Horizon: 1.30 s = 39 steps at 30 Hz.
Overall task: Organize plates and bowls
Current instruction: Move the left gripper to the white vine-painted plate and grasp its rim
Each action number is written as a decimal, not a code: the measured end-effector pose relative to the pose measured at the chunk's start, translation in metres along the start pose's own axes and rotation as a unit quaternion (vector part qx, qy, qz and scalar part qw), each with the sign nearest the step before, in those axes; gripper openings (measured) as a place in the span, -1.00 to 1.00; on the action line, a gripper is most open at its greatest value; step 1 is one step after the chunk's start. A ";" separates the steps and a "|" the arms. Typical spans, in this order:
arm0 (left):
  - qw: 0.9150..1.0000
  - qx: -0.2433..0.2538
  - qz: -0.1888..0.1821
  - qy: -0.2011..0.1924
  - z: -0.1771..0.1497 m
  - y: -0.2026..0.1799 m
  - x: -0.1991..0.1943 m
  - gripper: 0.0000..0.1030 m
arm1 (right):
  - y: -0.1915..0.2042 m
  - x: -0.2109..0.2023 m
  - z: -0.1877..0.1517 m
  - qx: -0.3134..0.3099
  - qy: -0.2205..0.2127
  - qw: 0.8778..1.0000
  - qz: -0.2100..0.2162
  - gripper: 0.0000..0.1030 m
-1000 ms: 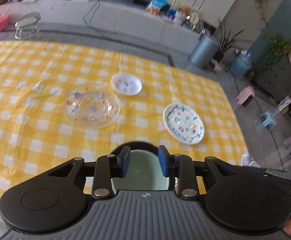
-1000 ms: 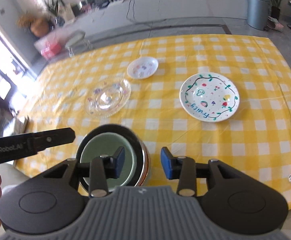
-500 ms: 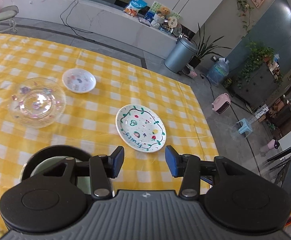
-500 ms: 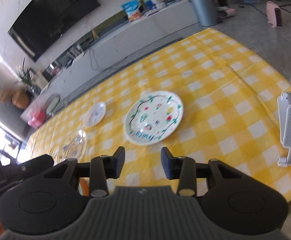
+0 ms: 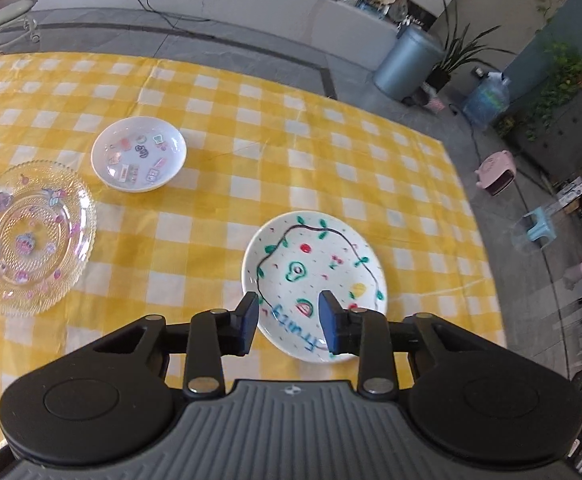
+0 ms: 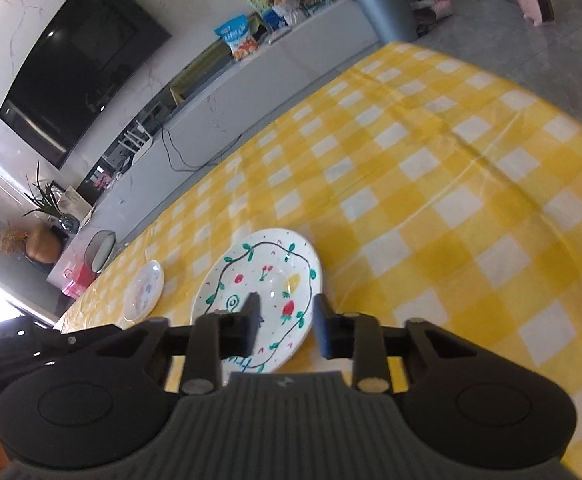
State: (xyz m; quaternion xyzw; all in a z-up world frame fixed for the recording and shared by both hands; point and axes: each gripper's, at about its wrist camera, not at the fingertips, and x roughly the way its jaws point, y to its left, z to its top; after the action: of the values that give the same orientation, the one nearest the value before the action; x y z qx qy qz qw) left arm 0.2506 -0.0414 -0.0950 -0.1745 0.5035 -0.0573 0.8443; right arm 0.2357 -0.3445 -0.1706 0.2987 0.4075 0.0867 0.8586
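Now over a yellow-and-white checked tablecloth [image 5: 219, 216]; white painted plate [image 5: 315, 276] with a green vine border, small fruit drawings and blue lettering lying flat near the right end of the cloth; left gripper [image 5: 289, 328] poised above that plate's near rim, blue pads apart with only the plate's surface seen between them, jaws just been closing, nothing pinched; right gripper [image 6: 285, 326] likewise above the same plate [image 6: 259, 280], view tilted, jaws apart and just been closing, left finger over the plate's middle, right finger at its right edge, no clamp on the rim visible; whether either pad touches the china, cannot tell. Farther left in the left wrist view, small white dish [image 5: 139, 154] with coloured stickers, and just beside it toward the near left a clear glass plate [image 5: 25, 238] with a beaded rim and cartoon stickers; both well apart from the painted plate. Beyond the table, grey bin [image 5: 407, 60], potted plant [image 5: 455, 56], wall television [image 6: 79, 60].
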 end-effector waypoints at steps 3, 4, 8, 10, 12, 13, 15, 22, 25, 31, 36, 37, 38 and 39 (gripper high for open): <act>1.000 0.005 0.026 0.015 0.009 0.002 0.023 -0.36 | -0.003 0.015 0.005 -0.007 0.001 1.000 -0.007 -0.53; 0.999 0.002 0.033 0.019 0.012 0.005 0.030 -0.36 | -0.004 0.018 0.007 -0.010 -0.001 1.000 -0.006 -0.53; 0.998 -0.003 0.051 0.023 0.019 0.012 0.051 -0.37 | -0.010 0.030 0.011 -0.011 0.002 1.000 -0.008 -0.53; 0.998 -0.002 0.057 0.020 0.019 0.014 0.056 -0.37 | -0.015 0.036 0.011 -0.004 0.012 1.000 -0.007 -0.53; 0.998 -0.010 0.067 0.020 0.020 0.017 0.061 -0.37 | -0.018 0.042 0.011 0.004 0.019 1.000 -0.007 -0.53; 0.998 -0.017 0.063 0.019 0.021 0.019 0.062 -0.37 | -0.020 0.043 0.012 0.007 0.020 1.000 -0.009 -0.53; 0.998 -0.030 0.055 0.025 0.023 0.023 0.066 -0.37 | -0.021 0.046 0.012 0.013 0.023 1.000 -0.004 -0.53; 0.997 -0.041 0.051 0.039 0.022 0.022 0.076 -0.53 | -0.024 0.051 0.011 0.025 0.031 0.999 0.009 -0.68; 0.997 -0.052 0.045 0.045 0.020 0.023 0.078 -0.62 | -0.026 0.052 0.010 0.039 0.033 0.999 0.016 -0.72; 0.997 -0.038 0.050 0.039 0.018 0.017 0.078 -0.69 | -0.035 0.052 0.010 0.067 0.033 0.997 0.024 -0.90; 0.998 -0.028 0.054 0.033 0.017 0.011 0.070 -0.74 | -0.035 0.048 0.010 0.068 0.031 0.997 0.025 -0.92; 0.998 -0.028 0.056 0.031 0.017 0.010 0.068 -0.74 | -0.034 0.046 0.011 0.068 0.032 0.997 0.026 -0.92; 0.998 -0.026 0.059 0.029 0.016 0.008 0.066 -0.75 | -0.034 0.044 0.011 0.069 0.033 0.997 0.029 -0.92; 0.998 -0.024 0.060 0.026 0.015 0.007 0.063 -0.76 | -0.035 0.043 0.012 0.070 0.035 0.996 0.032 -0.92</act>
State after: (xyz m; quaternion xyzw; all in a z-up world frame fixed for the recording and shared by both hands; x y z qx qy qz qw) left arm 0.2941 -0.0485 -0.1434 -0.1627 0.5363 0.0007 0.8282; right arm 0.2690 -0.3610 -0.2131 0.3679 0.4328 0.0958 0.8174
